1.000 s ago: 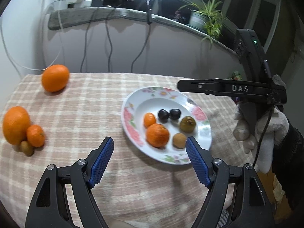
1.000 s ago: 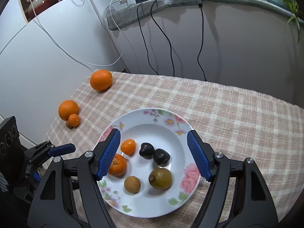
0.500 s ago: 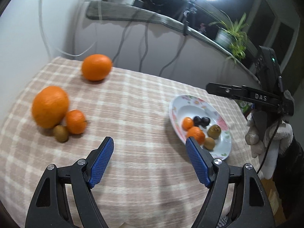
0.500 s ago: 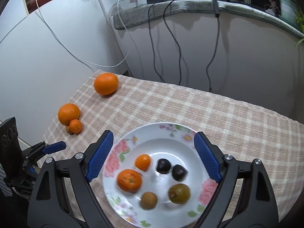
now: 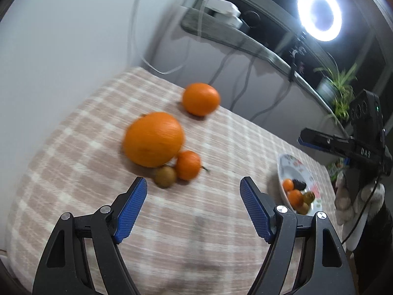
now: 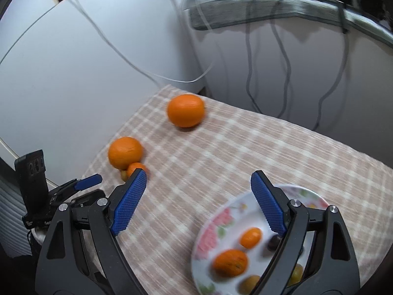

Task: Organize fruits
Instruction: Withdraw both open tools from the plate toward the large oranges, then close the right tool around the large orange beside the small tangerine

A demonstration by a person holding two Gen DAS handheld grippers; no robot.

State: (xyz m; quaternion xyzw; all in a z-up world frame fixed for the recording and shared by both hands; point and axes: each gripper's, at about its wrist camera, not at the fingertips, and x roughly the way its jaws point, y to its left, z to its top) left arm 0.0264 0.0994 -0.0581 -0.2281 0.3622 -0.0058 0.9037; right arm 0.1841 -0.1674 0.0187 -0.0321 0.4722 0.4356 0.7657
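Fingers (image 5: 132, 211) of both grippers wide apart (nothing held), above tablecloth (image 5: 73, 172).

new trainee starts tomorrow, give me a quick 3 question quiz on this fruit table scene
1. True or false: the left gripper is holding a fruit.
2. How many fruits lie on the checked cloth outside the floral plate?
A) two B) four C) six
3. Fill in: the small brown fruit sits against the ______ and the small mandarin.

Key:
1. False; its jaws are open and empty, as are those of the right gripper.
2. B: two large oranges, the mandarin and the brown fruit.
3. Nearer large orange.
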